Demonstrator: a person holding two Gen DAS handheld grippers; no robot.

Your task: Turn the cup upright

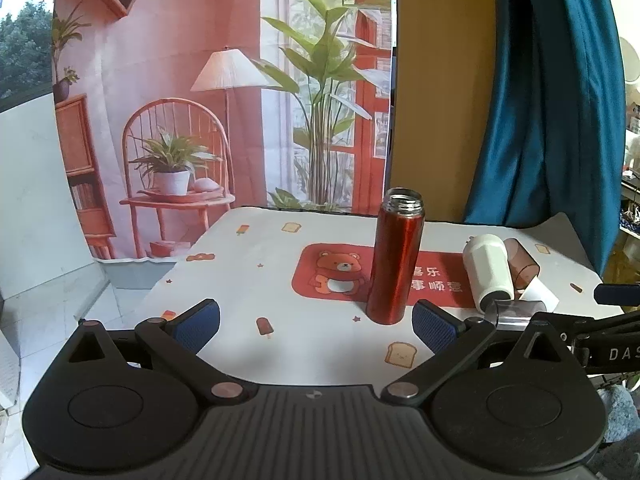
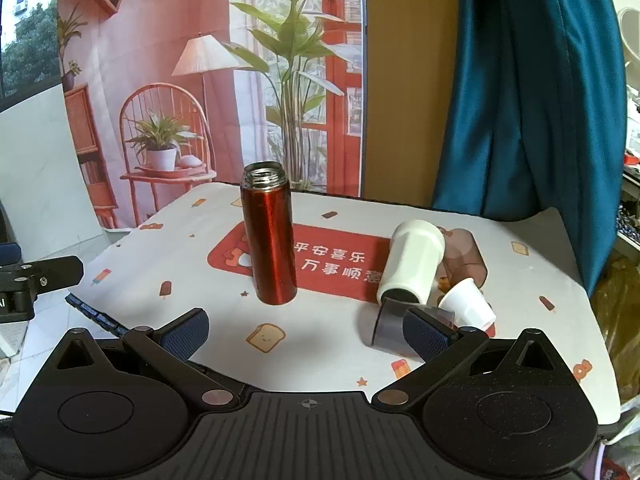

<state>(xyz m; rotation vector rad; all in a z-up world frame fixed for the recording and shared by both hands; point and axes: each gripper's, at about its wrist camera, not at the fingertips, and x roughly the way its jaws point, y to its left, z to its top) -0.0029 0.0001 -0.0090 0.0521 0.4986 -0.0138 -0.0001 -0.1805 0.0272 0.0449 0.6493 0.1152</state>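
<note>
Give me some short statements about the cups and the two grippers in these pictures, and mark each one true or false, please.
1. The red flask stands upright with no lid on it. True.
2. The white tumbler stands upright. False: it lies on its side beside the flask.
3. The right gripper is shut on a cup. False: its jaws are wide apart and hold nothing.
4. The left gripper is open and holds nothing. True.
5. The small white cup lies tipped over near the tumbler. True.
6. The brown translucent cup is inside the flask. False: it lies on the tablecloth behind the tumbler.
</note>
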